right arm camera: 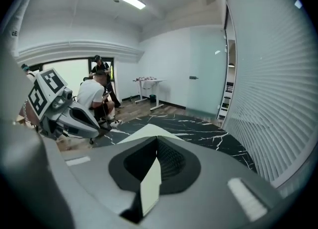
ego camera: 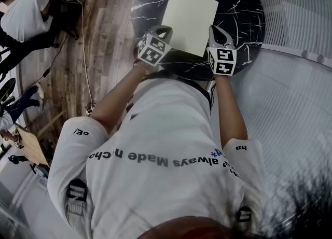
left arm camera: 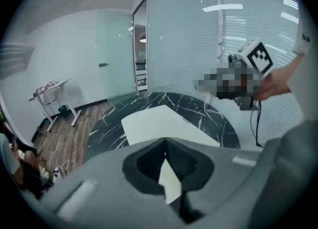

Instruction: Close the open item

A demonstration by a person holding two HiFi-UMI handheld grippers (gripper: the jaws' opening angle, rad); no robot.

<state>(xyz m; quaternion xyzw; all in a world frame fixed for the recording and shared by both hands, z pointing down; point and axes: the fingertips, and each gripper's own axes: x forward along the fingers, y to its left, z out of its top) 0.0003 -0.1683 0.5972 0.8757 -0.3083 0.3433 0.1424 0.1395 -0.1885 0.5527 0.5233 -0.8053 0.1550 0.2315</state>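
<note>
Between the jaws of my left gripper, a thin edge of the pale cream rectangular sheet runs up through the dark pads. My right gripper shows the same kind of sliver of that sheet in its own bite. Both sit at the sheet's near end, the left gripper at the near left corner and the right gripper at the near right edge. The sheet stretches away from me between them.

It lies slightly askew on the round black marble table, with its far corners well inside the rim. Bare veined stone is open on both sides and beyond. Past the table's left rim is wooden plank floor with a white cable trailing over it. To the right, a white ribbed blind stands near the rim. A person in a white shirt is well off to the left.

The gripper bodies and their marker cubes cover the corners I hold. I cannot tell whether that end touches the stone or is raised, nor whether the sheet is one leaf or a folded cover.

Each pair of jaws is pressed together on the sheet, with no gap showing beside it.
</note>
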